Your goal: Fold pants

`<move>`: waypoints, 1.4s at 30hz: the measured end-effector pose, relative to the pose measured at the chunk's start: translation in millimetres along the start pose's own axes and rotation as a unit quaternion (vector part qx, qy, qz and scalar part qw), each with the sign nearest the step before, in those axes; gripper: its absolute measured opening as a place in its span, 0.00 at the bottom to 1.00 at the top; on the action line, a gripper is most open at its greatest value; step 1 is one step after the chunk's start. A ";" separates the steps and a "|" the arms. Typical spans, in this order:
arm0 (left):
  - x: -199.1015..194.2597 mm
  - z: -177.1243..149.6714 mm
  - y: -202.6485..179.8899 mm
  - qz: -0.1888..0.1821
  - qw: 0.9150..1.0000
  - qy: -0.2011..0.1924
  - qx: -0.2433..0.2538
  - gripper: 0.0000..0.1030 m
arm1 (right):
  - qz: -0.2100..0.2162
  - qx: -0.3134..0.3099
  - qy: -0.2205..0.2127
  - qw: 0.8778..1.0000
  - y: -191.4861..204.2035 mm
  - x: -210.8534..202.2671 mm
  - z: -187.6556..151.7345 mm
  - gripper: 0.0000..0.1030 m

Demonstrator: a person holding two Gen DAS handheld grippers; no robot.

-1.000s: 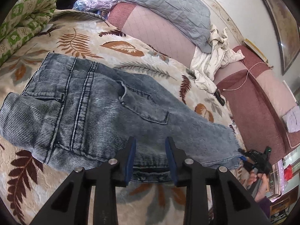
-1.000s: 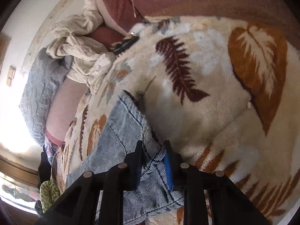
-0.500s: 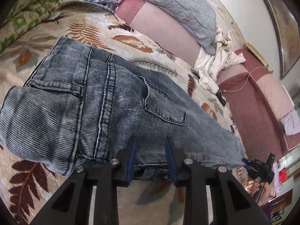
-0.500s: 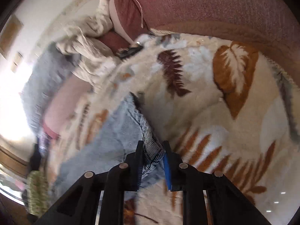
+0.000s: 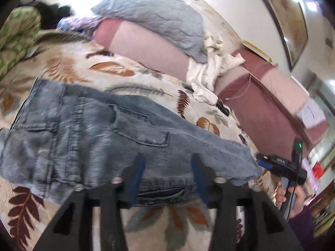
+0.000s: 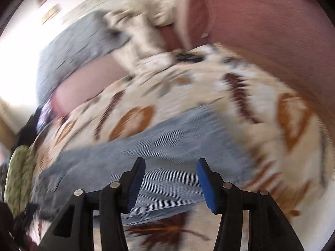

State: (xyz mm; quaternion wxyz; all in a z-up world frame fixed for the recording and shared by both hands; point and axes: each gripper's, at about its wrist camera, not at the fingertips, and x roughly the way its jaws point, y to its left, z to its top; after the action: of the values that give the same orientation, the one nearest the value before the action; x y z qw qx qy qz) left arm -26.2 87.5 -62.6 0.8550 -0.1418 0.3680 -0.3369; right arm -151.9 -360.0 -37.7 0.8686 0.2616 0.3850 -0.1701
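I've just let go with both: left gripper (image 5: 167,179) and right gripper (image 6: 169,183) now spread wide and empty, jeans (image 5: 88,133) dropped along the bedspread's (image 5: 69,67) near edge, fold laid

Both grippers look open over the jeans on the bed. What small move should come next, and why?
Probably close the left gripper on the jeans' near edge to begin a fold: cloth lies between its open jaws, while the right gripper hangs open above the leg end.

home bedroom: bed blanket (image 5: 129,79), pillows (image 5: 159,14).
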 end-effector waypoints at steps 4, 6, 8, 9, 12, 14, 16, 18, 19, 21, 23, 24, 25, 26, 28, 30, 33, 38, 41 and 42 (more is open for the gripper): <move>19.1 -5.8 -7.9 0.011 0.999 0.028 0.018 0.55 | 0.040 -0.058 0.040 0.997 59.1 37.7 -26.9 0.53; 25.2 -8.6 -9.4 0.026 0.998 0.042 0.024 0.55 | 0.039 -0.080 0.059 0.994 79.4 52.8 -40.3 0.53; 30.5 -12.3 -9.9 0.039 0.997 0.058 0.031 0.55 | 0.023 -0.100 0.067 0.992 91.8 62.1 -52.4 0.53; 32.6 -13.1 -10.8 0.044 0.996 0.066 0.037 0.55 | 0.008 -0.113 0.071 0.991 96.2 66.0 -57.4 0.53; 37.4 -17.7 -14.2 0.056 0.993 0.087 0.056 0.55 | -0.024 -0.165 0.072 0.983 107.1 71.1 -68.8 0.53; 39.7 -21.1 -15.7 0.063 0.990 0.103 0.069 0.55 | -0.039 -0.185 0.089 0.978 109.9 70.4 -76.3 0.56; 41.8 -24.4 -15.8 0.069 0.988 0.117 0.077 0.55 | -0.052 -0.202 0.091 0.974 114.6 70.0 -84.0 0.56; 41.3 -27.2 -16.2 0.069 0.986 0.124 0.083 0.55 | -0.061 -0.211 0.094 0.971 116.6 67.9 -87.1 0.56; 41.0 -28.6 -16.5 0.069 0.986 0.128 0.086 0.55 | -0.063 -0.214 0.096 0.970 116.9 66.7 -88.6 0.56; 41.4 -30.4 -17.3 0.070 0.985 0.133 0.089 0.55 | -0.065 -0.219 0.101 0.968 118.3 66.0 -90.7 0.56; 41.5 -31.7 -18.8 0.072 0.984 0.135 0.094 0.55 | -0.063 -0.221 0.104 0.968 117.9 64.7 -92.8 0.56; 41.3 -32.2 -19.3 0.073 0.983 0.136 0.095 0.55 | -0.063 -0.224 0.105 0.967 117.8 64.0 -93.5 0.56; 41.5 -32.1 -19.4 0.073 0.983 0.137 0.096 0.55 | -0.061 -0.228 0.105 0.966 118.1 62.8 -93.8 0.56; 41.5 -32.1 -19.6 0.073 0.983 0.138 0.096 0.55 | -0.058 -0.228 0.106 0.966 117.4 62.0 -94.0 0.57; 41.6 -32.2 -19.8 0.073 0.983 0.138 0.095 0.55 | -0.054 -0.225 0.109 0.967 116.6 60.9 -94.3 0.57; 41.6 -32.2 -19.7 0.073 0.983 0.138 0.095 0.55 | -0.047 -0.221 0.112 0.968 114.9 60.7 -93.9 0.57; 41.9 -31.1 -17.7 0.068 0.985 0.135 0.084 0.56 | -0.039 -0.223 0.111 0.968 113.5 62.1 -92.2 0.57; 38.8 -29.0 -17.0 0.065 0.987 0.125 0.071 0.57 | -0.032 -0.216 0.106 0.970 113.5 62.3 -90.6 0.57; 34.2 -26.1 -16.5 0.061 0.990 0.110 0.062 0.57 | -0.026 -0.219 0.098 0.970 113.1 62.0 -91.1 0.58; 32.4 -25.4 -17.3 0.062 0.991 0.103 0.062 0.57 | -0.024 -0.221 0.093 0.971 112.8 61.4 -92.1 0.58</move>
State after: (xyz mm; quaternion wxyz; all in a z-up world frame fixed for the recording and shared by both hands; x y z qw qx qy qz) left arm -36.5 52.9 -88.9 0.8388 -0.0301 0.4405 -0.3184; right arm -109.6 -221.0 -99.9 0.8608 0.0683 0.4984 -0.0768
